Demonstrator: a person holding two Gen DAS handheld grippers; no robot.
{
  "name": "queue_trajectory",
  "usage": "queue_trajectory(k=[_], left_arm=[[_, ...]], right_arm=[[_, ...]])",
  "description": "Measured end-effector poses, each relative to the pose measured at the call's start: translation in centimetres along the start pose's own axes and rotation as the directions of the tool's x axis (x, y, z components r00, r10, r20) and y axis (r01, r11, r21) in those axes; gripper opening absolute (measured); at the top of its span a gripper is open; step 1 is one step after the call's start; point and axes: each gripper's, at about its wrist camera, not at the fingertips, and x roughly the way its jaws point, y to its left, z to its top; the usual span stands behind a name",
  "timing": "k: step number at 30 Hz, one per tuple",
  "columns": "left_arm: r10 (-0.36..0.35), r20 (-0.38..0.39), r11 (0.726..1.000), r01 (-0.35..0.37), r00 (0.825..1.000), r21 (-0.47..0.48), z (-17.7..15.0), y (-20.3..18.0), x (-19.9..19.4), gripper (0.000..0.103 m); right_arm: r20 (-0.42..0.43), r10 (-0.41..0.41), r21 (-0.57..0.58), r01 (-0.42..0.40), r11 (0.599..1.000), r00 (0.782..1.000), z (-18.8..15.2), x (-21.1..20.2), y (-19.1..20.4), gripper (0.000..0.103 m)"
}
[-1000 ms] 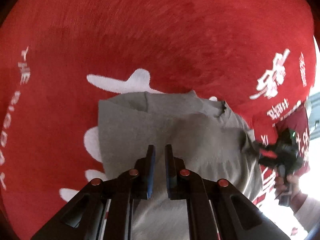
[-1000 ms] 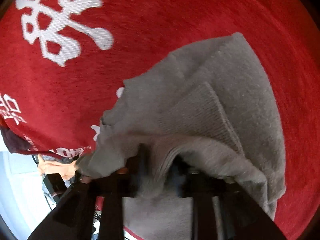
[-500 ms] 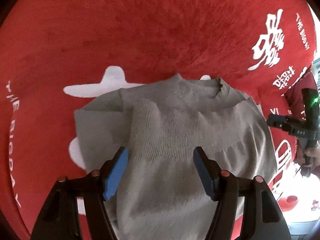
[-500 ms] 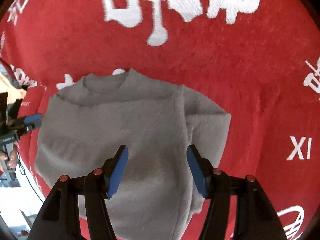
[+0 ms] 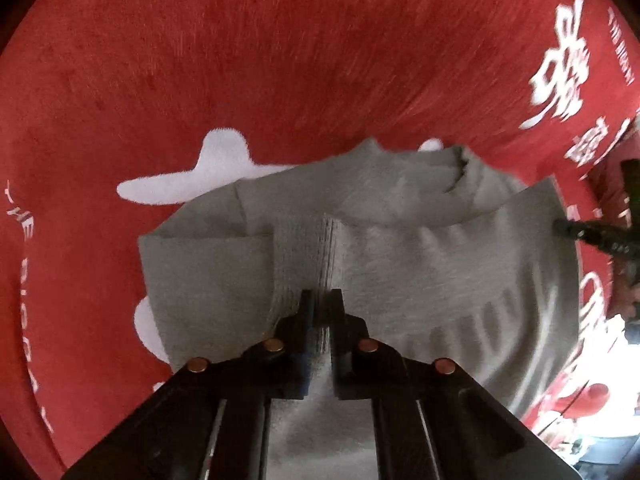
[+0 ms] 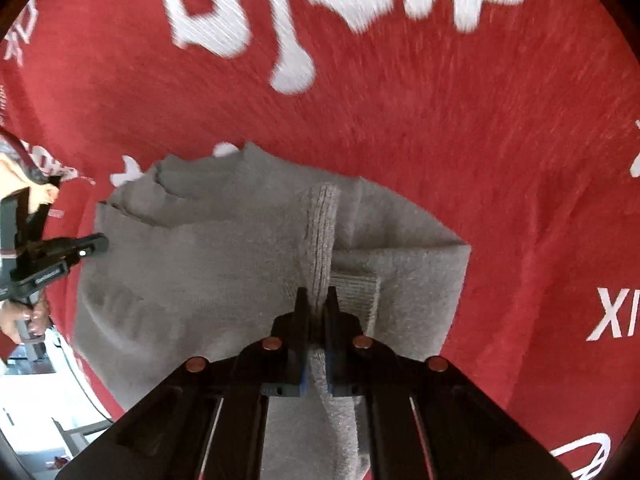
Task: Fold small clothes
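A small grey knit sweater (image 5: 420,264) is lying flat on a red cloth with white lettering (image 5: 280,60), neckline away from both cameras and both sleeves already folded in across the body. The left gripper (image 5: 320,300) is closing, its jaws nearly together and pinching a raised ridge of the ribbed knit near the hem. The right gripper (image 6: 316,300) is pressed together on a similar pleat of knit (image 6: 320,232), with fabric showing between its blue pads (image 6: 329,368). Step in hand, as judged: both tools are taking hold of the lower part of the sweater for the crosswise fold. The next move is likely calling for lifting both pinches together and carrying the hem toward the neckline (image 6: 192,184), keeping them level so the tucked sleeves are not dragged out.
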Motion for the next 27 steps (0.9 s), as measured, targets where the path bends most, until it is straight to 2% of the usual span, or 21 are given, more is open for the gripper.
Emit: queue_trajectory(k=[3, 4, 7, 10, 12, 16, 19, 21, 27], left_arm=[[-0.03, 0.04, 0.999, 0.03, 0.999, -0.014, 0.1, -0.3, -1.5, 0.007], [-0.042, 0.066, 0.999, 0.044, 0.997, -0.023, 0.4, -0.3, -2.2, 0.003], [-0.04, 0.114, 0.998, 0.045, 0.993, -0.036, 1.4, -0.2, -3.2, 0.001], [-0.031, 0.119, 0.997, 0.039, 0.992, -0.062, 2.7, 0.7, -2.9, 0.001], [-0.022, 0.103, 0.998, 0.028, 0.994, -0.057, 3.2, 0.9, -2.6, 0.001], [-0.052, 0.022, 0.995, 0.054, 0.998, -0.079, 3.0, 1.8, -1.6, 0.001], [-0.012, -0.065, 0.997, 0.007, 0.998, -0.074, 2.0, 2.2, -0.1, 0.001], [0.0, -0.068, 0.997, -0.006, 0.998, -0.08, 1.6, 2.5, 0.3, 0.001], [-0.042, -0.08, 0.994, 0.033, 0.996, -0.1, 1.5, 3.4, 0.5, 0.001]], right_arm=[[0.028, 0.004, 0.007, -0.004, 1.0, 1.0, 0.2, -0.9, 0.6, 0.006], [0.044, 0.001, 0.009, -0.001, 1.0, 0.999, 0.4, -1.4, 0.9, 0.006], [0.081, -0.002, 0.007, 0.002, 1.0, 0.997, 1.6, -2.4, 1.4, 0.006], [0.083, -0.018, 0.011, 0.017, 1.0, 0.996, 2.9, -2.1, 1.6, 0.006], [0.068, -0.006, 0.015, 0.005, 1.0, 0.998, 3.5, -1.6, 1.6, 0.006], [0.006, 0.081, 0.022, -0.081, 0.996, 0.997, 3.3, 0.1, 1.3, 0.006], [-0.016, 0.079, 0.043, -0.078, 0.996, 0.997, 2.8, 1.3, 1.1, 0.008], [-0.017, 0.082, 0.072, -0.08, 0.994, 0.997, 2.5, 1.6, 0.7, 0.009], [-0.044, 0.081, 0.064, -0.078, 0.995, 0.996, 2.3, 2.6, 0.6, 0.009]])
